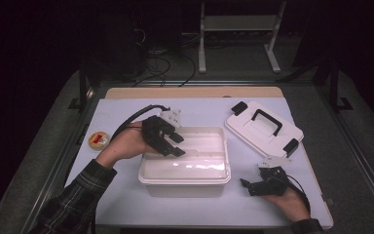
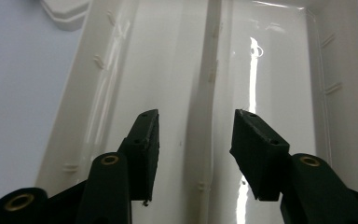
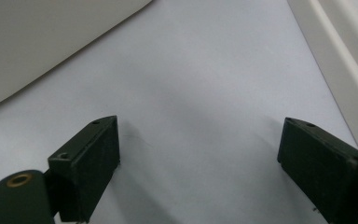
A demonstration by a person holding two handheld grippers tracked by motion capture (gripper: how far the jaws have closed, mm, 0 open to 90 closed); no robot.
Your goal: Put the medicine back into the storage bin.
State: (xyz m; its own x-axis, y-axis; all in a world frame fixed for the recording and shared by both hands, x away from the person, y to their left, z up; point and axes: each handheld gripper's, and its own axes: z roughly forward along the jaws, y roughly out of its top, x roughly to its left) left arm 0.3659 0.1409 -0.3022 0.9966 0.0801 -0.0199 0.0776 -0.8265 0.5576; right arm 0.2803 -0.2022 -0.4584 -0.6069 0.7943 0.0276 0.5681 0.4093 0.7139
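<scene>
A white open plastic box (image 1: 185, 183) stands in the middle of the table, empty inside. My left gripper (image 1: 178, 145) reaches over its left rim, held in a hand. In the left gripper view its jaws (image 2: 196, 126) stand apart above the box's glossy floor (image 2: 177, 70), with nothing between them. My right gripper (image 1: 251, 181) rests low on the table by the box's front right corner, pointing left. Its jaws (image 3: 200, 140) are spread wide over the bare white table cover (image 3: 205, 70). The box's edge (image 3: 335, 42) runs along the right of that view.
The box's white lid (image 1: 253, 132), with a black handle and black latches, lies flat at the back right; its corner (image 2: 65, 9) also appears in the left gripper view. A small round yellow and red object (image 1: 98, 140) sits at the table's left edge.
</scene>
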